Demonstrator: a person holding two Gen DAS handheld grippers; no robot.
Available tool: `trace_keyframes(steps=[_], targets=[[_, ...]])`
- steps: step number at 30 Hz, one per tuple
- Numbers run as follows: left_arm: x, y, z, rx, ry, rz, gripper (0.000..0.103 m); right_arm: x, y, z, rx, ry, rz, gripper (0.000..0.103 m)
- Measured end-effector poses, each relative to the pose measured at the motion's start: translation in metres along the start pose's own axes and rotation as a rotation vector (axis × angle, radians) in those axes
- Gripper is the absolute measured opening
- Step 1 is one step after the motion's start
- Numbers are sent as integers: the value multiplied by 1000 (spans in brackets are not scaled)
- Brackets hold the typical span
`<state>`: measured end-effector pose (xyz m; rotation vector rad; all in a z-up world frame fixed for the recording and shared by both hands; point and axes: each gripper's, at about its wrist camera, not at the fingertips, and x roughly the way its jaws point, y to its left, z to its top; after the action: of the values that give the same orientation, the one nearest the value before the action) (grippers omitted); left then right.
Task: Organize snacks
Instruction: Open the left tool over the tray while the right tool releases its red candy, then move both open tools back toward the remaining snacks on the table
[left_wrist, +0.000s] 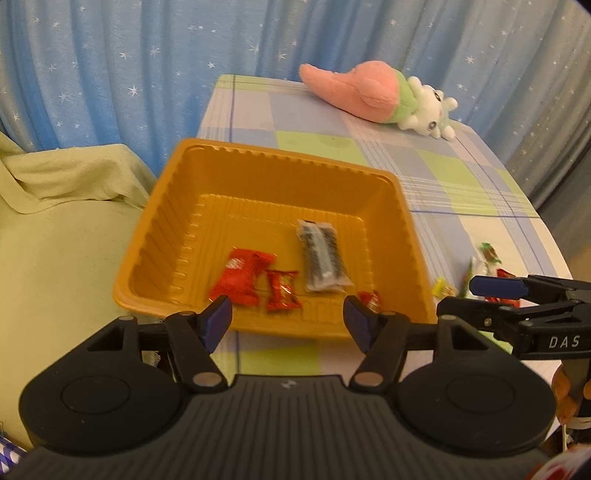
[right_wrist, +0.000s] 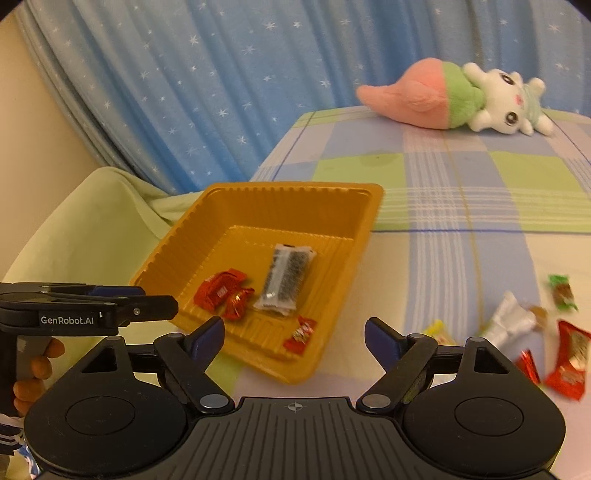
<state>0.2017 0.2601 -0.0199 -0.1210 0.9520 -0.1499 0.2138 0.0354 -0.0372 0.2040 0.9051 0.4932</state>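
An orange plastic tray (left_wrist: 173, 221) (right_wrist: 369, 221) sits at the table's near left. Inside it lie a large red packet (left_wrist: 240, 280) (right_wrist: 216, 291), a small red candy (left_wrist: 282, 290) (right_wrist: 238, 302), a clear packet with dark contents (left_wrist: 321, 258) (right_wrist: 286, 277) and another small red candy (left_wrist: 371, 301) (right_wrist: 301, 332). Loose snacks lie on the tablecloth to the right: a yellow candy (left_wrist: 443, 288) (right_wrist: 437, 330), a white wrapper (right_wrist: 511, 321), a green candy (right_wrist: 561, 293) and red packets (right_wrist: 569, 358). My left gripper (left_wrist: 287, 323) is open and empty at the tray's near rim. My right gripper (right_wrist: 294, 338) is open and empty over the tray's near right corner.
A pink, green and white plush toy (left_wrist: 376, 96) (right_wrist: 454, 99) lies at the table's far side. A pale green cloth (left_wrist: 55, 221) covers something left of the table. Blue star-patterned curtains (left_wrist: 147, 55) hang behind. The table has a checked cloth (right_wrist: 461, 184).
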Motion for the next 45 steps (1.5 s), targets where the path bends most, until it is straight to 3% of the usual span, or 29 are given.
trace_keyframes(steps=[26, 45], targets=[[-9, -140, -78, 56, 67, -65, 64, -115, -98, -77, 97, 32, -75, 84], [17, -215, -93, 142, 90, -100, 64, -154, -165, -104, 181, 35, -182, 84]])
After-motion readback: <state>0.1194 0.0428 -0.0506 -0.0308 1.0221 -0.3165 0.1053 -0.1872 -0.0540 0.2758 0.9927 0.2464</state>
